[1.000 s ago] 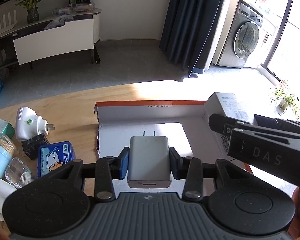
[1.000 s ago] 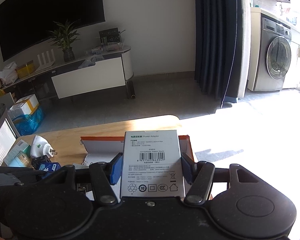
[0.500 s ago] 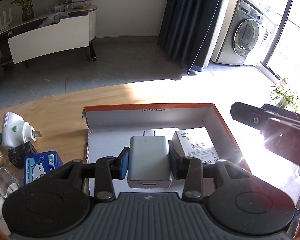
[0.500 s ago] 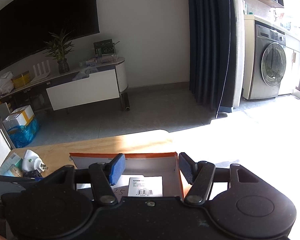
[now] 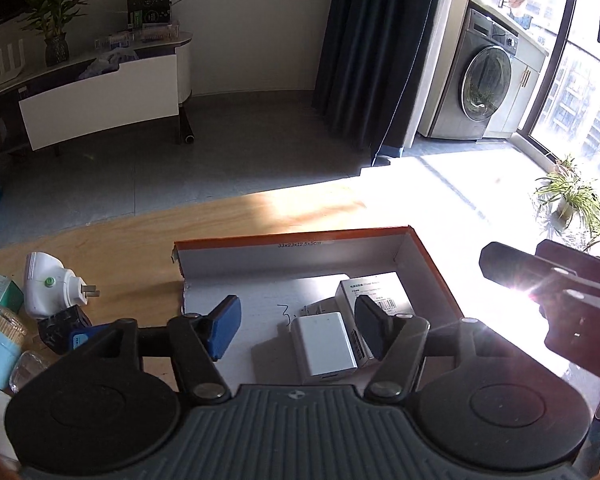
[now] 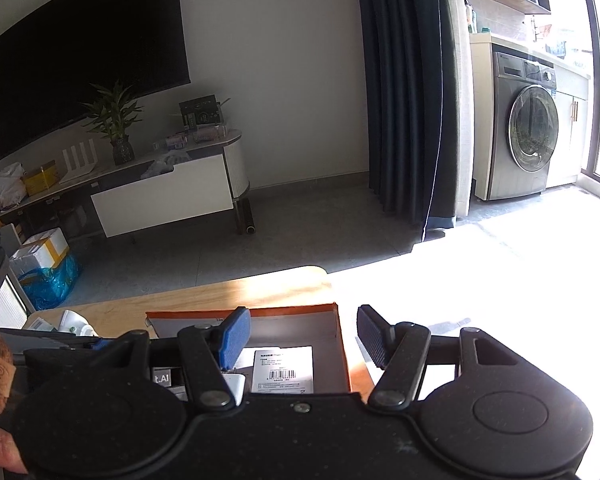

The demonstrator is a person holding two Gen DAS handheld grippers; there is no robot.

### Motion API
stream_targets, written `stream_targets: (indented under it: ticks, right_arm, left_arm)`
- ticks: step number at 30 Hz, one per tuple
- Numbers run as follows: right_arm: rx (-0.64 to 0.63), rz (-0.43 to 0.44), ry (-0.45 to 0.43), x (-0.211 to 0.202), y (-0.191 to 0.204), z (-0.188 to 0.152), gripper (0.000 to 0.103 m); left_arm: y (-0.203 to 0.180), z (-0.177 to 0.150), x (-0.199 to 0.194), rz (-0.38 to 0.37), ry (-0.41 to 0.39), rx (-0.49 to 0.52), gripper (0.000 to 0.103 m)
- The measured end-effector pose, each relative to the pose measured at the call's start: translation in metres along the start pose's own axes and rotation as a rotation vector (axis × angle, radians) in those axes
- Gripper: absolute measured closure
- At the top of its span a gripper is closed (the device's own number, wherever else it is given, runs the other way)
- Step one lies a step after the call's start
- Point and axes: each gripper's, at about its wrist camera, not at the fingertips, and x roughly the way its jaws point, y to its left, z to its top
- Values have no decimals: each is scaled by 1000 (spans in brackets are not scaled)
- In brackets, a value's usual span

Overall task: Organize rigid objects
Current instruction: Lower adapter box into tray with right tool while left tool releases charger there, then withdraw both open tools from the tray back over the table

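Note:
In the left wrist view a white charger (image 5: pixel 324 344) lies flat in the orange-rimmed cardboard box (image 5: pixel 292 237). It touches a white adapter carton (image 5: pixel 376 292) with a barcode label. My left gripper (image 5: pixel 298 324) hangs just above the charger. Its jaws are opening and the blue pads stand clear of the charger on both sides. In the right wrist view my right gripper (image 6: pixel 304 340) is open and empty above the box's (image 6: pixel 240 313) right end. The adapter carton (image 6: pixel 284 368) and a corner of the charger (image 6: pixel 236 386) show below it.
Left of the box on the wooden table (image 5: pixel 132 248) are a white plug-in device (image 5: pixel 48 288), a black block (image 5: pixel 60 324), a blue tin (image 5: pixel 78 338) and a light blue toothpick jar (image 5: pixel 0 344). The right gripper's body (image 5: pixel 560 296) sits past the box's right wall.
My left gripper has let go of the white charger, which now rests in the box. The right gripper released the adapter carton into the box and pulled back and up.

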Motion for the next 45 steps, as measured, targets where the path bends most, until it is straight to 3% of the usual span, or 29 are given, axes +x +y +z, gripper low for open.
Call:
stream_targets:
  ticks: [5, 12, 45]
  right_arm:
    - [-8, 21, 18, -7, 13, -8, 30]
    - [-9, 38, 39, -15, 27, -16, 25]
    - [-109, 150, 74, -23, 105, -33, 23]
  left_arm:
    - [10, -8, -19, 56, -2, 1, 22]
    - [25, -18, -41, 96, -16, -28, 17]
    - [85, -42, -85, 188, -62, -104, 15]
